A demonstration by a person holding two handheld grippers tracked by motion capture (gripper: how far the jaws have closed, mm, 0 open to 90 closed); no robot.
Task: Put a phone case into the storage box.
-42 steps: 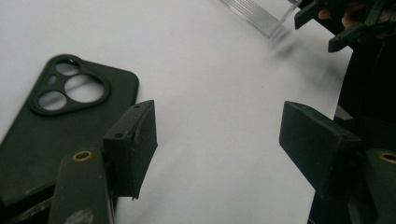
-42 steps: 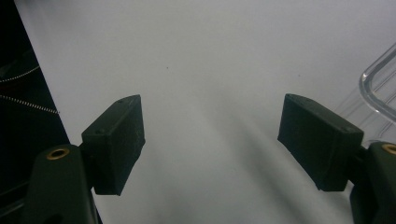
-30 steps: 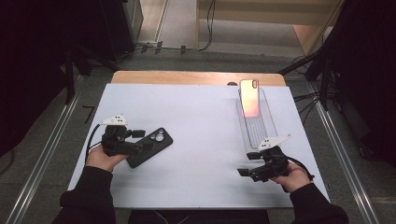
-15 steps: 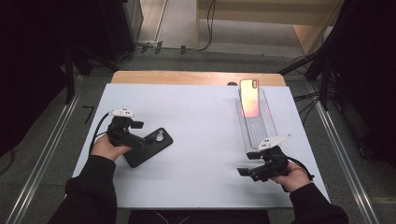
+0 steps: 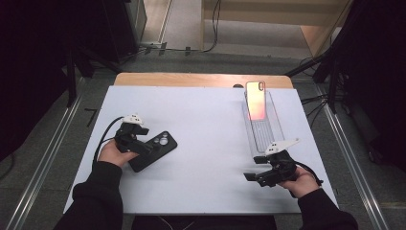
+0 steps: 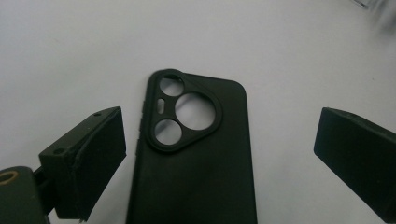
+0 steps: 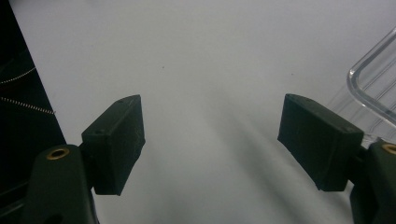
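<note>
Phone case (image 6: 196,154) lies flat on counter (image 5: 215,143), w/ left tongs (image 6: 215,154) just spread wide round it, not pinching. Right tongs (image 7: 210,144) are held spread, empty. Next, case must be squeezed & lifted.

Matt black soft-plastic phone case (image 6: 196,158), smooth matt white desk (image 5: 210,143) with bare wood far edge, clear glossy plastic tray (image 5: 268,136), glossy reflective phone (image 5: 255,100), matt black left claw (image 6: 219,158) pads
</note>
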